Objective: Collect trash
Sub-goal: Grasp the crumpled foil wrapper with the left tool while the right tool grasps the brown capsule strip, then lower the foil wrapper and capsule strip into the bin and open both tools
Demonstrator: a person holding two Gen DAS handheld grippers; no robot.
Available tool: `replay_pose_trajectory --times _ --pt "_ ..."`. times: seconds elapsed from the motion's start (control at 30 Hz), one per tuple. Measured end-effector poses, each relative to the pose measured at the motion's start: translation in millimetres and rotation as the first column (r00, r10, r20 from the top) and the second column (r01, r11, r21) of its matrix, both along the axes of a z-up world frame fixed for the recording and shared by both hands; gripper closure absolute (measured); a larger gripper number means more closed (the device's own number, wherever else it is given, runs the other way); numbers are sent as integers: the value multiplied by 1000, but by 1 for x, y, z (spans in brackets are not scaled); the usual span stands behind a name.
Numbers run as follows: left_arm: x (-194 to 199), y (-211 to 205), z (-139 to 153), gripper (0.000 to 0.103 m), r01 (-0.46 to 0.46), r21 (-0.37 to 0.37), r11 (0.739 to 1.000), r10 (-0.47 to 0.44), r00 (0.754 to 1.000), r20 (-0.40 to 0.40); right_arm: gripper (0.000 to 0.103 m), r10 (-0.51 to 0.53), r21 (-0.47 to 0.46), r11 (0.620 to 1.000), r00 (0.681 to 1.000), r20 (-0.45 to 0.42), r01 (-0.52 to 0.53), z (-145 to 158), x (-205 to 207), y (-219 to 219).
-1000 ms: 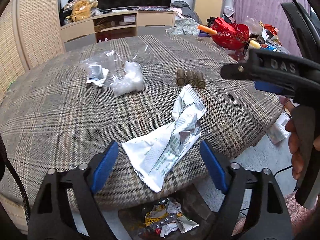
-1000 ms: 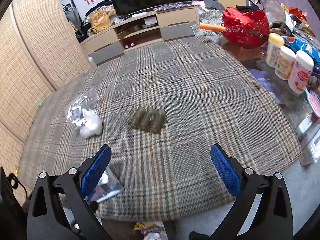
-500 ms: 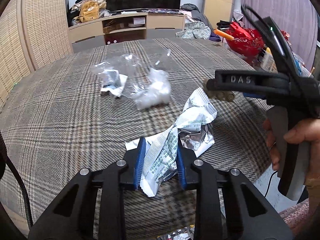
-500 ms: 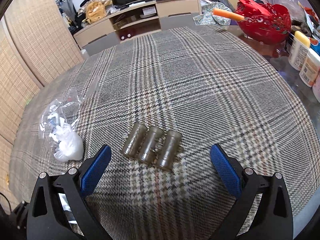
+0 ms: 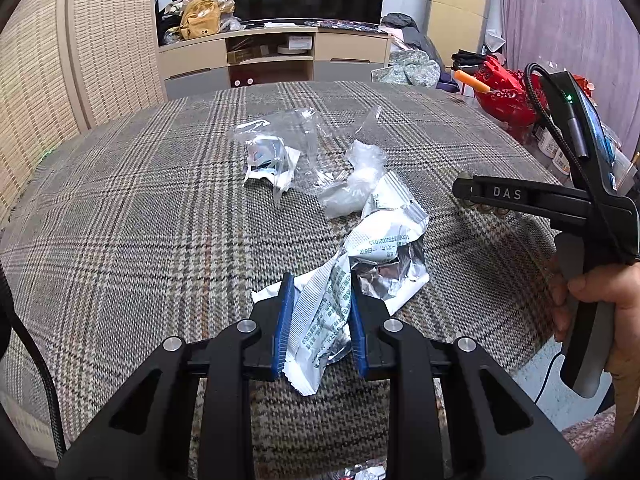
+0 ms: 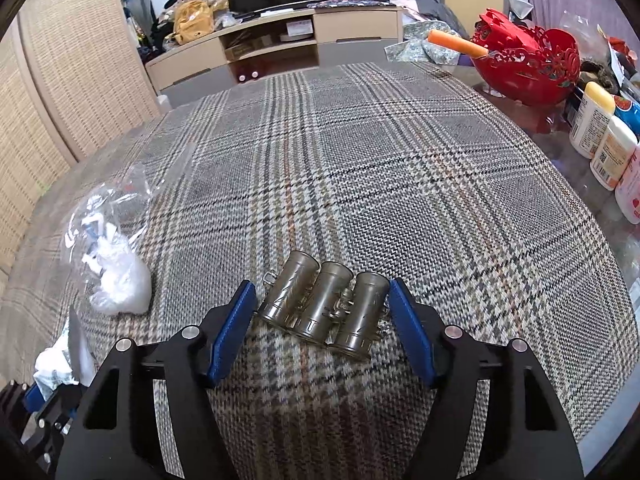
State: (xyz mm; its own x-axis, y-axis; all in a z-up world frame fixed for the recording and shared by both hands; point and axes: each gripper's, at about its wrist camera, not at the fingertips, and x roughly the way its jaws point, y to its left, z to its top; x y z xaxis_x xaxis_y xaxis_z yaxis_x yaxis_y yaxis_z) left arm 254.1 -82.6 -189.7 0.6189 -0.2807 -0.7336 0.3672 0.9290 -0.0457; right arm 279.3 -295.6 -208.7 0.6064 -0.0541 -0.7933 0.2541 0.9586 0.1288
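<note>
A crumpled white and silver foil wrapper [image 5: 384, 240] lies on the plaid tablecloth [image 5: 120, 240], its near end pinched in my left gripper [image 5: 320, 292], which is shut on it. Farther back lie a clear bag with a white wad [image 5: 356, 184] and a second clear bag holding a crumpled scrap [image 5: 268, 156]. Three joined brown plastic cylinders [image 6: 304, 300] sit between the blue pads of my right gripper [image 6: 322, 302]. Its jaws are closing, with the pads close beside the cylinders and a thin gap still showing. The white wad [image 6: 120, 280] lies to the left of the right gripper.
A red openwork basket [image 6: 528, 60] and several white bottles [image 6: 592, 124] stand at the table's right side. A wicker screen [image 5: 40, 80] is on the left and a TV cabinet [image 5: 276, 56] behind. A hand [image 5: 600, 292] grips the right tool's handle at the table's right edge.
My left jaws closed on the foil wrapper and moved in over the table. My right gripper came forward and down over the three cylinders, and its jaws have narrowed around them.
</note>
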Motion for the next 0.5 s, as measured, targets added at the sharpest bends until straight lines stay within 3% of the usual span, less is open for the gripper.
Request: replay_pose_trajectory --times 0.33,0.5 --pt "-39 8 3 79 0 -15 1000 0 1000 -24 34 55 106 993 998 -14 -53 10 -56 5" --pt "-68 16 8 81 -12 -20 1000 12 999 -29 34 95 107 990 995 10 -96 28 -96 20"
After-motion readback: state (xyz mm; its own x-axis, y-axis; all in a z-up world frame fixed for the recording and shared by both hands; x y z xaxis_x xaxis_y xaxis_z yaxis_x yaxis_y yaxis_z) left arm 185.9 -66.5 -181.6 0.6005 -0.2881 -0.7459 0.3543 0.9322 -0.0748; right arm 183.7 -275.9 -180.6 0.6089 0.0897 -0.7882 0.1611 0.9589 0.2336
